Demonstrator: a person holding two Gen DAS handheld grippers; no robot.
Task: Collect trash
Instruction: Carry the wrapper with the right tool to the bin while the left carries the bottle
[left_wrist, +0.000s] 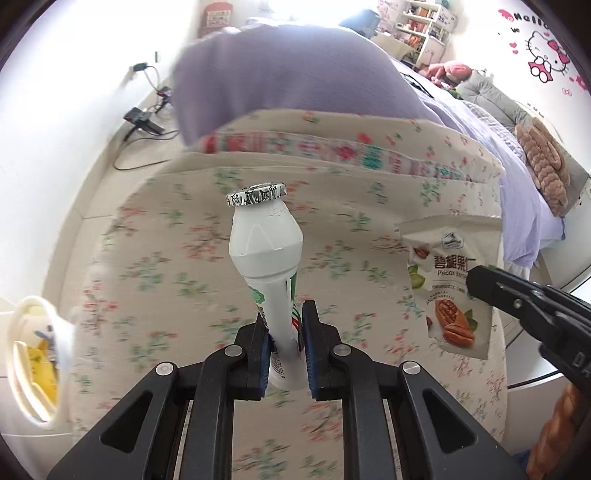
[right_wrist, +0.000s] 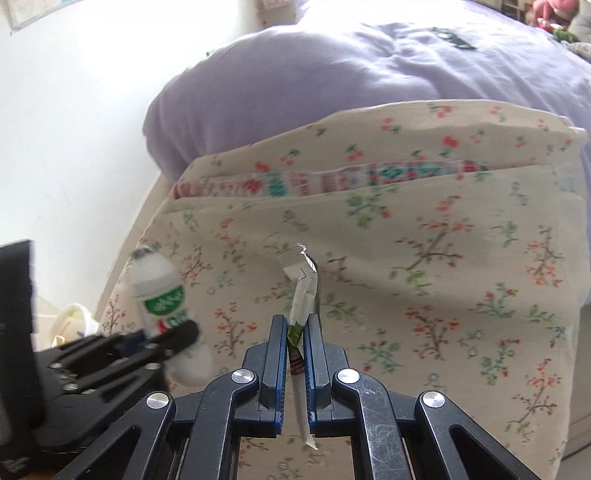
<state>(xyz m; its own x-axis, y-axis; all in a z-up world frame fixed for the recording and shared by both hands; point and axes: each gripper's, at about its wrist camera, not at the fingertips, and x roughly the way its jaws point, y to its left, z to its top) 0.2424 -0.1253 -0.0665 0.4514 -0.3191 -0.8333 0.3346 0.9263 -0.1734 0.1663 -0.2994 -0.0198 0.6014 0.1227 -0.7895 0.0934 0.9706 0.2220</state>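
My left gripper (left_wrist: 284, 314) is shut on a small white yogurt bottle (left_wrist: 267, 254) with a foil lid and green label, held upright above the floral bed cover. It also shows in the right wrist view (right_wrist: 162, 291), blurred, at the left. My right gripper (right_wrist: 295, 321) is shut on a pecan snack packet (right_wrist: 303, 288), seen edge-on between the blue pads. In the left wrist view the packet (left_wrist: 448, 288) hangs at the right from the right gripper's black fingers (left_wrist: 517, 295).
A floral bed cover (left_wrist: 177, 295) lies below both grippers, with a lilac duvet (left_wrist: 280, 70) behind it. A white-bagged trash bin (left_wrist: 35, 358) with yellow litter stands at the lower left; it also shows in the right wrist view (right_wrist: 74, 321). Cables and chargers (left_wrist: 142, 120) lie on the floor.
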